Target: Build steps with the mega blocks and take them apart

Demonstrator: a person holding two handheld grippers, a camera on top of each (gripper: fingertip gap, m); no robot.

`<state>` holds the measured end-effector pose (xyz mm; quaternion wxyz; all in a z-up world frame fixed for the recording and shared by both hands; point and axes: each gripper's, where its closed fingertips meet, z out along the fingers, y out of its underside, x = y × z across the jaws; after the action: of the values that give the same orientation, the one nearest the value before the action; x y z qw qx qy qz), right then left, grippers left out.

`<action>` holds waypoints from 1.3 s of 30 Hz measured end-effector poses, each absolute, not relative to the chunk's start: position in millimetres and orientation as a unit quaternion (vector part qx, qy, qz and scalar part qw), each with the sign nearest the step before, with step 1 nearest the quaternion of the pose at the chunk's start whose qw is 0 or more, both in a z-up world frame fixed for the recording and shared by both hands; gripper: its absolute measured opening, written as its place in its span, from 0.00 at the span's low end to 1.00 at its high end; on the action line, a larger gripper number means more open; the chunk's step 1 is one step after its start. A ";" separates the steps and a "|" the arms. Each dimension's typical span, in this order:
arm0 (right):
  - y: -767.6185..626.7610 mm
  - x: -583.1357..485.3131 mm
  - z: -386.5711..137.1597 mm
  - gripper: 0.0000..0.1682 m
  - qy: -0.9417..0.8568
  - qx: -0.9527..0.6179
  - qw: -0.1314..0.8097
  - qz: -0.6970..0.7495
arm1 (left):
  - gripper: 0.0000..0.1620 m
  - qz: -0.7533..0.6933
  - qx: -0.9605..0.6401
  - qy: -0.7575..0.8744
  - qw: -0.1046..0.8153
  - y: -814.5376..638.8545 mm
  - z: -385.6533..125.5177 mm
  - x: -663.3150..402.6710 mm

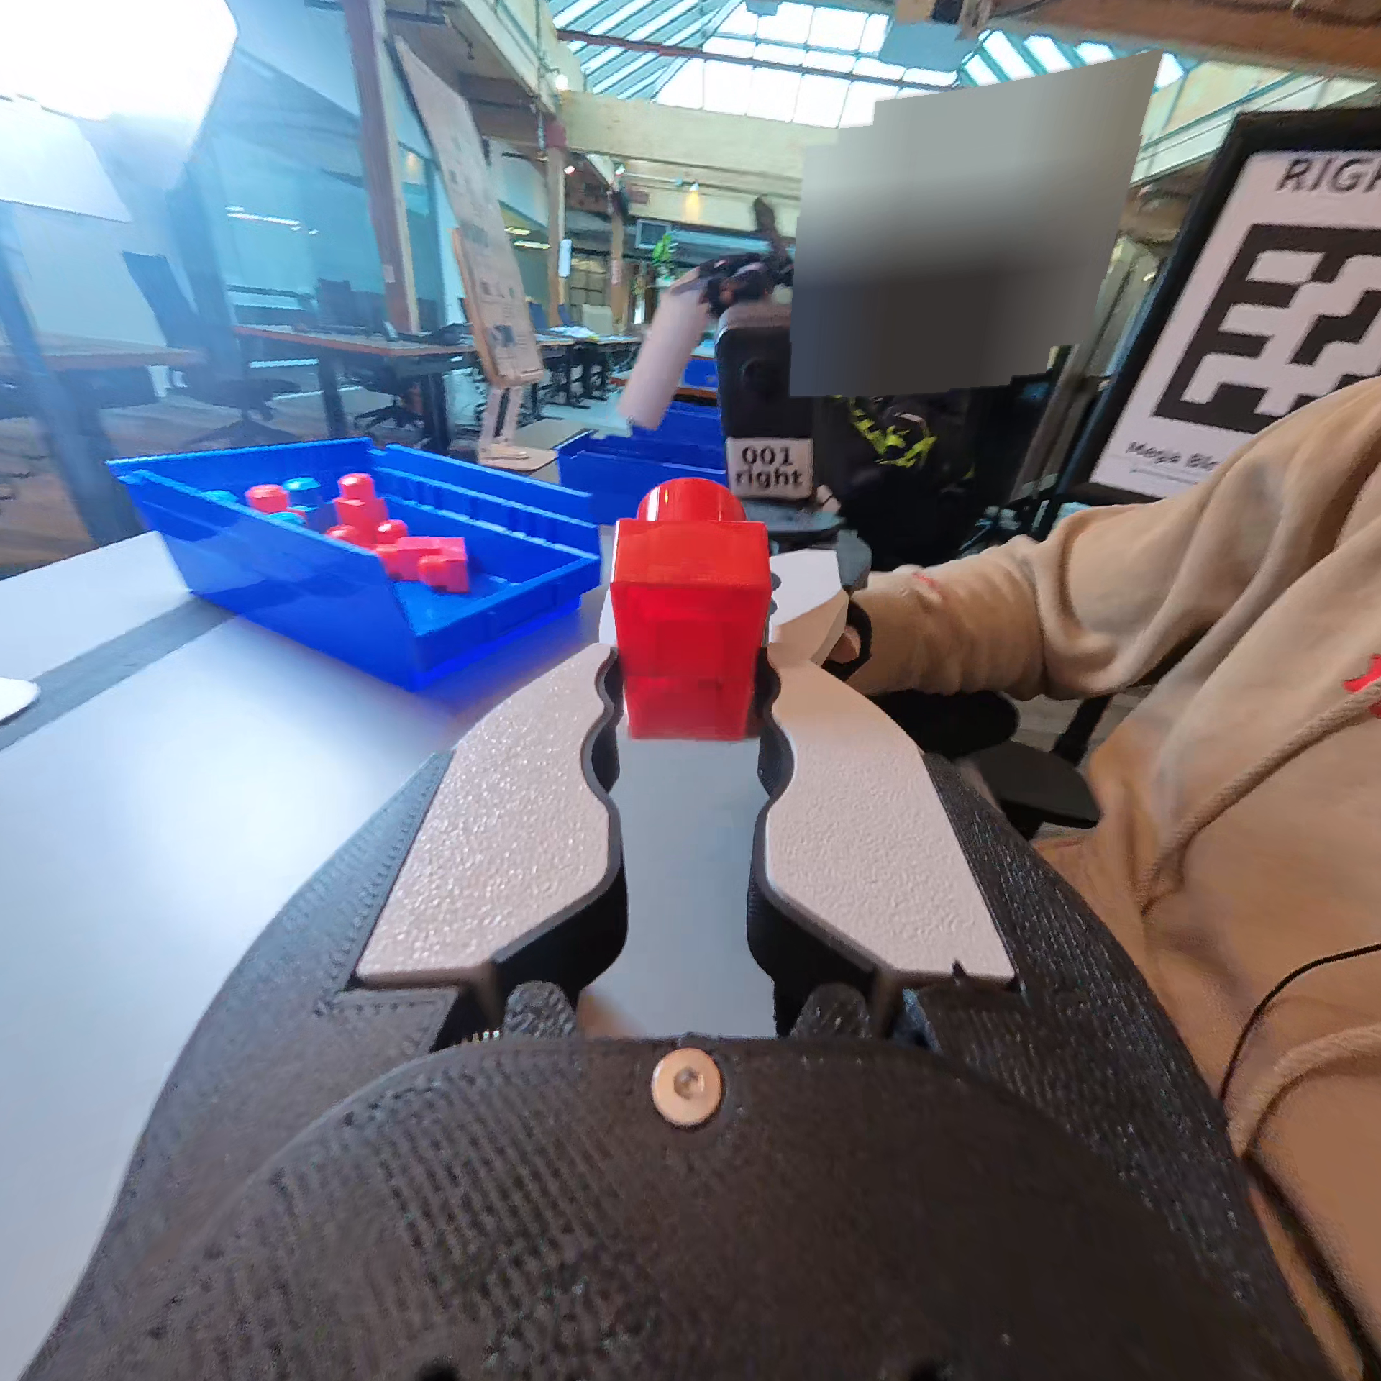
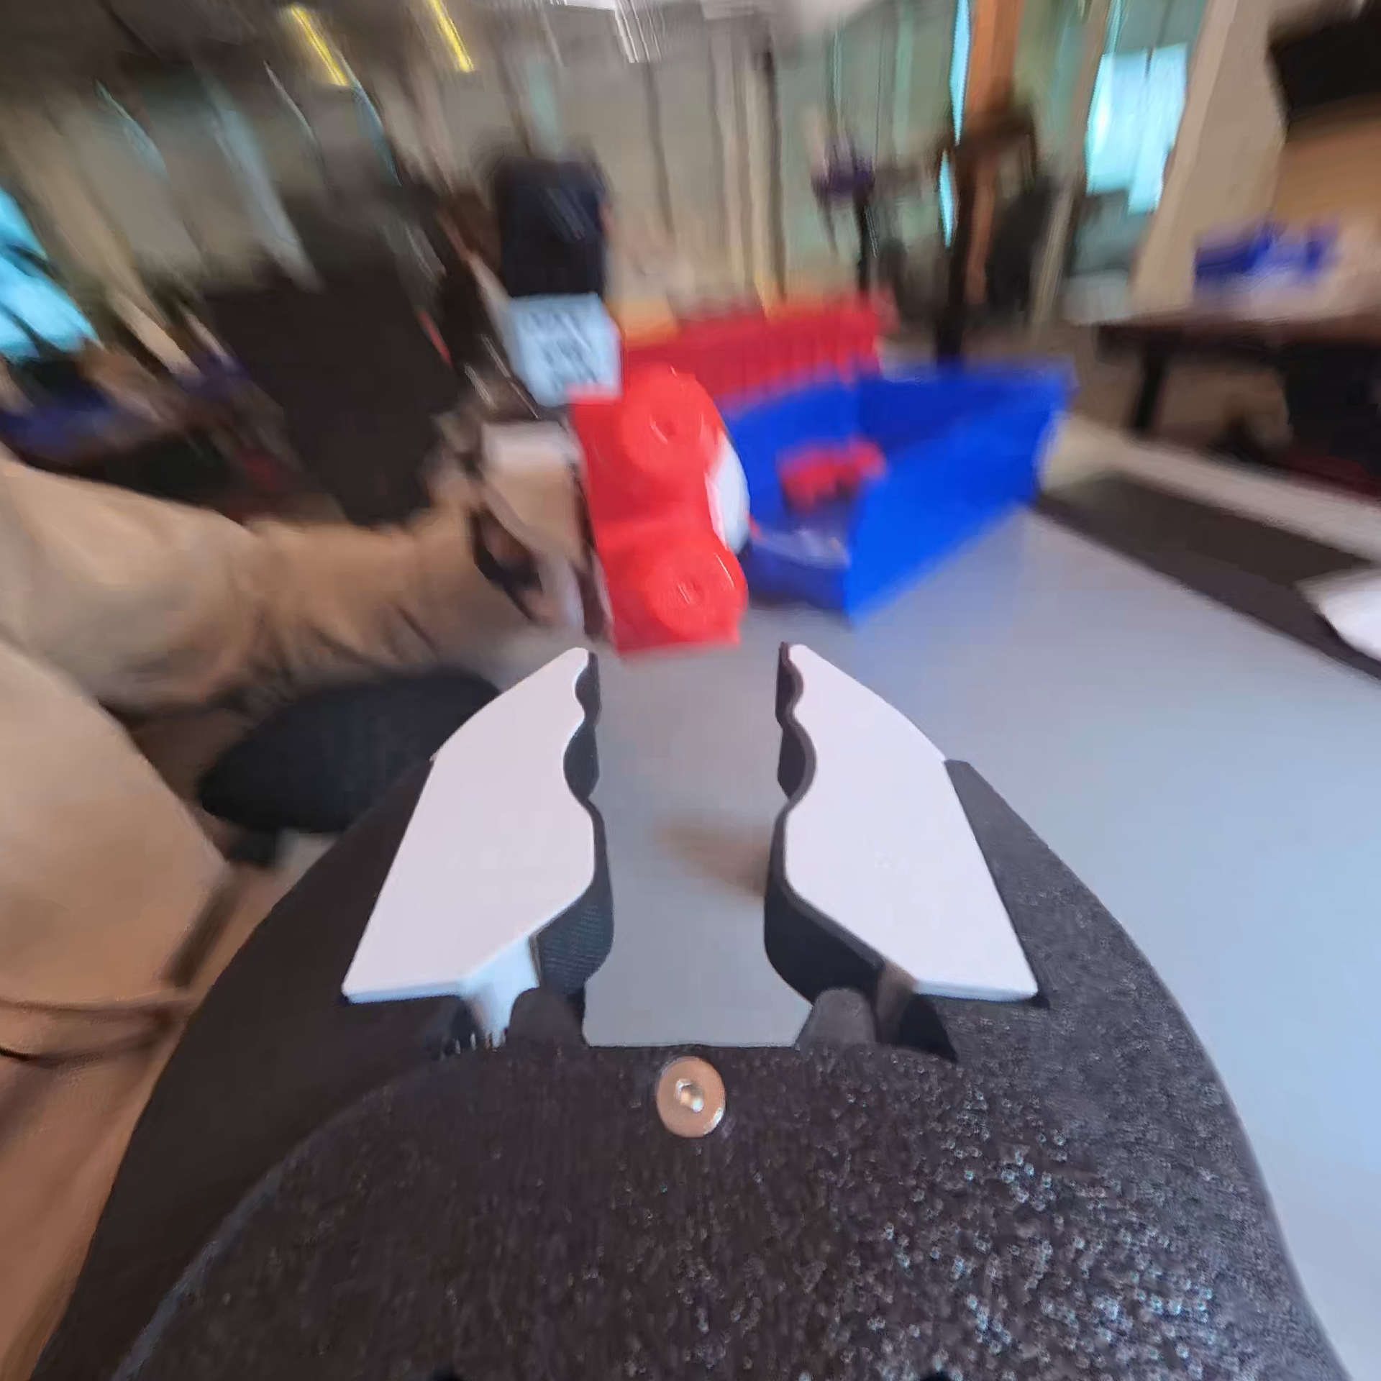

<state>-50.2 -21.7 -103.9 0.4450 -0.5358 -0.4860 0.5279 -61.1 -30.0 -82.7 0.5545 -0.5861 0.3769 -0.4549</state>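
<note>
A: Item one, left gripper [image 1: 687, 695], white-plated black tongs?
B: Fingers closed on a red plastic mega block [image 1: 689, 620], centre of the left wrist view, held above the grey tabletop [image 1: 187, 785], stud pointing up.

A: Item two, right gripper [image 2: 687, 665]?
B: Lower centre of its own blurred view, fingers parted, nothing between them, pointed level toward the red block just beyond its tips.

A: Item three, storage?
B: Blue plastic bin [image 1: 359, 598], left of centre, resting on the table, holding loose red and blue blocks [image 1: 388, 534].

A: Item four, the person?
B: Beige sleeve [image 1: 1046, 620], right edge, reaching in toward the centre behind the block.
</note>
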 end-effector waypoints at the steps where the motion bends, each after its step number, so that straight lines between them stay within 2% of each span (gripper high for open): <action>1: -11.1 -51.7 -114.5 0.29 -0.506 -0.565 0.427 0.493 | 0.21 -0.438 -0.598 0.376 0.557 -23.3 -85.2 -70.2; 7: 28.7 -51.5 -195.1 0.39 -0.614 -0.711 0.247 0.237 | 0.21 -0.306 -0.667 0.369 0.570 19.3 -124.4 -126.7; 11: 27.0 -72.1 -212.5 0.38 -0.640 -0.722 0.199 0.175 | 0.21 -0.295 -0.682 0.337 0.578 33.0 -128.1 -150.4; 12: 27.8 -72.8 -220.8 0.36 -0.649 -0.722 0.185 0.150 | 0.21 -0.290 -0.685 0.333 0.579 35.2 -129.9 -154.7; 14: 32.3 -72.4 -234.2 0.22 -0.671 -0.712 0.176 0.107 | 0.21 -0.293 -0.690 0.325 0.576 38.2 -134.4 -160.3; 17: 33.9 -78.6 -210.1 0.22 -0.673 -0.686 0.224 0.163 | 0.21 -0.318 -0.685 0.324 0.569 36.8 -137.9 -160.2; 22: 29.2 -76.7 -71.0 0.22 -0.578 -0.555 0.420 0.427 | 0.21 -0.415 -0.633 0.330 0.564 15.6 -117.5 -138.0; 25: 18.0 -59.3 -25.4 0.22 -0.516 -0.482 0.454 0.543 | 0.21 -0.451 -0.607 0.346 0.555 -0.4 -107.6 -117.7; 27: 12.3 -60.7 -29.5 0.22 -0.515 -0.475 0.442 0.560 | 0.21 -0.465 -0.596 0.358 0.548 -9.6 -104.3 -105.7; 31: -12.1 -87.7 -81.4 0.22 -0.594 -0.496 0.381 0.506 | 0.21 -0.462 -0.600 0.380 0.531 -18.9 -109.4 -88.0; 39: -14.0 -89.7 -101.4 0.22 -0.603 -0.516 0.345 0.502 | 0.21 -0.467 -0.616 0.387 0.502 -19.1 -124.1 -88.6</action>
<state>-89.7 -14.0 -101.4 0.3448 -0.5161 -0.6026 0.5017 -88.6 -19.1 -124.1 0.5022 -0.6162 0.3874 -0.4669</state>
